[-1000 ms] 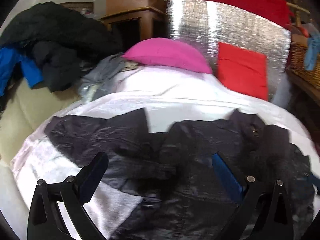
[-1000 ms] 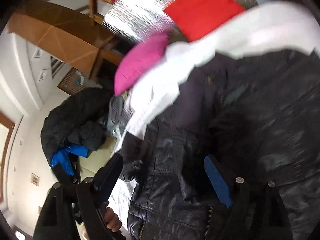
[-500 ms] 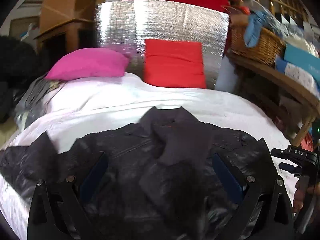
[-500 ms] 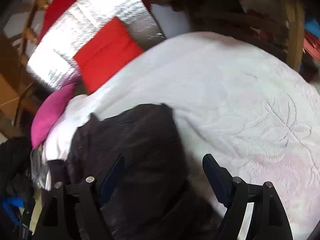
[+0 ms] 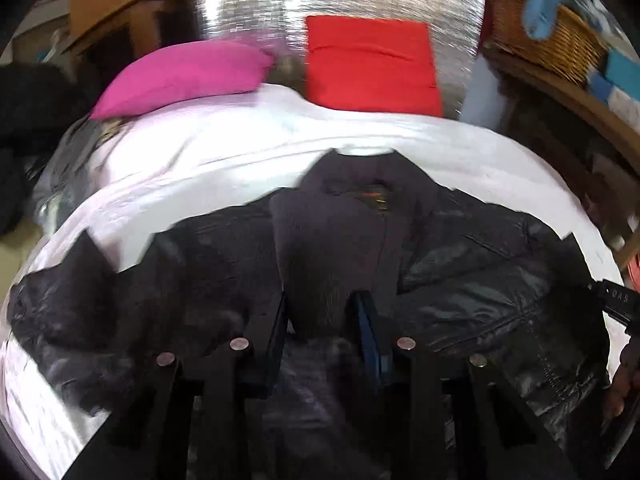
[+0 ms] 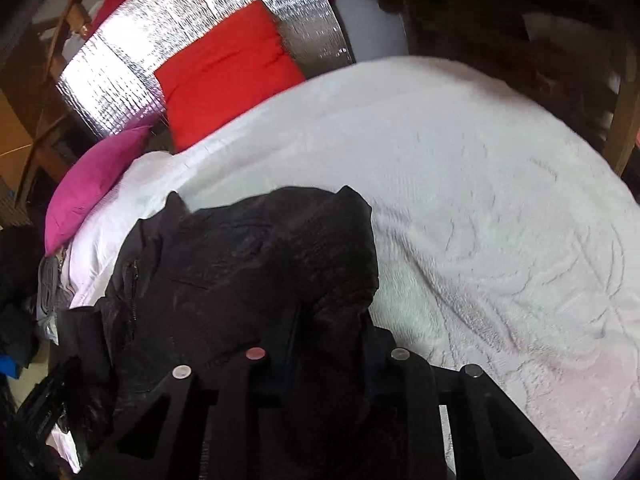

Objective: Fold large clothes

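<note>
Both pairs of jaws, wide apart a second ago, have just been closing onto cloth. Left hand-held gripper (image 5: 322,316) now pinches matte ribbed dark fold of black jacket (image 5: 460,280) — blue pads press it from both sides. Right hand-held gripper (image 6: 326,344) pinches bunched crinkly black fabric at jacket's edge. Jacket — glossy, leather-like, stitched seams, zipper — lies spread across bed (image 6: 480,200), white textured bedspread. Behind: plump magenta pillow (image 5: 180,76), square red cushion (image 5: 372,64), quilted silver foil panel (image 6: 120,64), woven wicker basket (image 5: 560,40).
</note>
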